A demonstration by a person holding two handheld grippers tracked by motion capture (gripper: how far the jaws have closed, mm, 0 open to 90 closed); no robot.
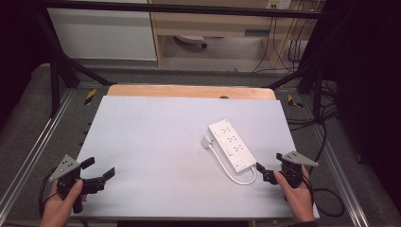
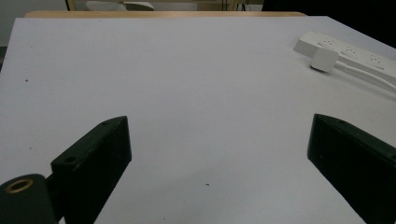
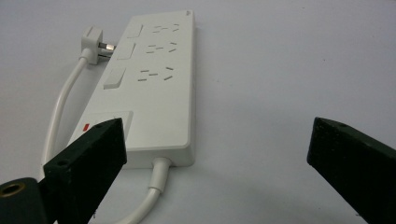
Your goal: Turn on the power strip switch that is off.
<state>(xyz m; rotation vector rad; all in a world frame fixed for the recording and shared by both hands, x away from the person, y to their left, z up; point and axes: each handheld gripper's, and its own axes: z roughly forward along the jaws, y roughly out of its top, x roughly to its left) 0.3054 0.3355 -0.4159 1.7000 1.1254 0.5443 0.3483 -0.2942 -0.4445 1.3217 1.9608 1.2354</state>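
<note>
A white power strip [image 1: 232, 144] lies flat on the right half of the bench [image 1: 156, 142], its cord [image 1: 234, 174] looping from the near end round to the plug [image 1: 206, 141] just beside its left edge. The right tool [image 1: 267, 172] sits near the strip's near end, jaws apart and clear of it. The left tool [image 1: 99, 171] rests well apart at the near left corner, jaws apart with nothing between them.

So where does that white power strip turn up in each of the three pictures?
High view: the power strip lies right of centre on the white table, slanted.
Left gripper view: far upper right corner.
Right gripper view: close ahead, left of centre.
Shared landmark: its white plug beside the strip.
</note>
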